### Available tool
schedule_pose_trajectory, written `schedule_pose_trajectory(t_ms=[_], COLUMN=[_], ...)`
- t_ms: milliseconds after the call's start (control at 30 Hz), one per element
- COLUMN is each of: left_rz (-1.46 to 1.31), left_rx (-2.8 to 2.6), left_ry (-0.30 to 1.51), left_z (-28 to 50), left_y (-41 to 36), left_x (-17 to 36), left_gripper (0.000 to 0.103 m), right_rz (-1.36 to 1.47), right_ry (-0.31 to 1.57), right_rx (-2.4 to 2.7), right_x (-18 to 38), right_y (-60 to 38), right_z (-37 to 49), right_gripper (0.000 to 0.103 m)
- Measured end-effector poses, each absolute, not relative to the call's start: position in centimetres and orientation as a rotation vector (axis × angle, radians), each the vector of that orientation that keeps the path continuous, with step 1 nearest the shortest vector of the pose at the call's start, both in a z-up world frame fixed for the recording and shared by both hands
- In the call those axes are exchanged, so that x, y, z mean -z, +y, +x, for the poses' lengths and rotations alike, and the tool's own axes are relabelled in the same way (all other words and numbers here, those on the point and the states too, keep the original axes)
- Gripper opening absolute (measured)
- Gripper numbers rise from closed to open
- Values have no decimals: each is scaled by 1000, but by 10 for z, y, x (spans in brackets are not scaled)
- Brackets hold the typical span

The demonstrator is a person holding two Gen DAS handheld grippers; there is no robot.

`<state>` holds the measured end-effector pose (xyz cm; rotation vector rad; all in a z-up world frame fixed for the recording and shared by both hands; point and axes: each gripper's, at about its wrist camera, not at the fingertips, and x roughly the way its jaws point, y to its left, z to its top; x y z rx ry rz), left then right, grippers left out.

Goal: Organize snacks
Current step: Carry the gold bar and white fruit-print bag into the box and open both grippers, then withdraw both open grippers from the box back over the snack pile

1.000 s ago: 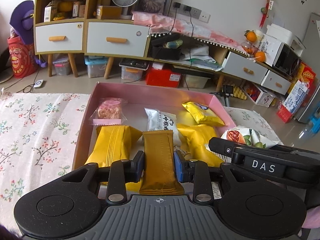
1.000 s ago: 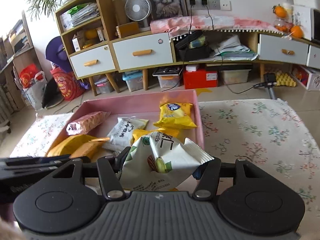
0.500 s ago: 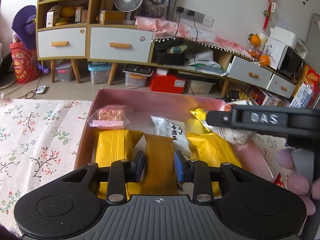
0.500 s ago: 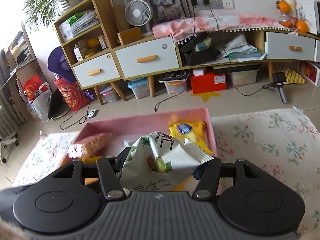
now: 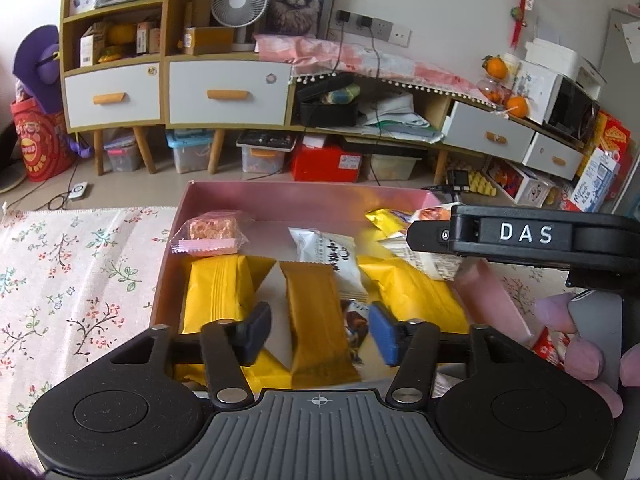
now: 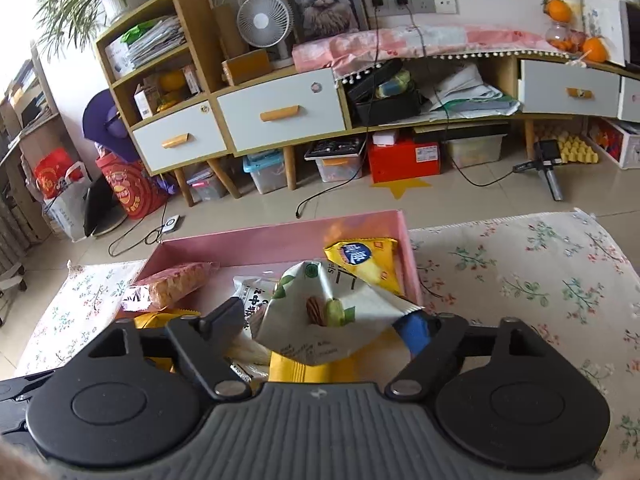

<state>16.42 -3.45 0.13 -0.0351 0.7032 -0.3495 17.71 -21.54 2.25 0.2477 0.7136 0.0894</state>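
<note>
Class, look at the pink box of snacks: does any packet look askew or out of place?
Yes: the white nut packet hangs tilted and crumpled between the right gripper's jaws above the pink box, not lying flat like the rest.

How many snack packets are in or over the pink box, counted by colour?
Yellow packets: 3
Ochre packet: 1
White packet: 1
White-and-green nut packet, between the jaws of the right gripper: 1
Pink packet: 1
Half-hidden printed packet: 1
Total: 8
</note>
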Motion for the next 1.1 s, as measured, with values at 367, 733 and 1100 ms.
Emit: schedule_pose_trajectory(t_ms=[367,733,1100], left_rz=[-7,36,49], left_rx=[370,363,365], left_ry=[697,739,748], left_z=[127,89,58], left_y=[-37,-28,-13], left_x=[-22,-34,-35], left_gripper=[74,82,91], right_rz=[210,150,60], right_ry=[683,690,697], right_rx=[-77,-75,-83], right_x=[-45,-56,-56], right_y=[-217,-210,-197], right_z=[145,110,80], right_gripper=[94,99,103])
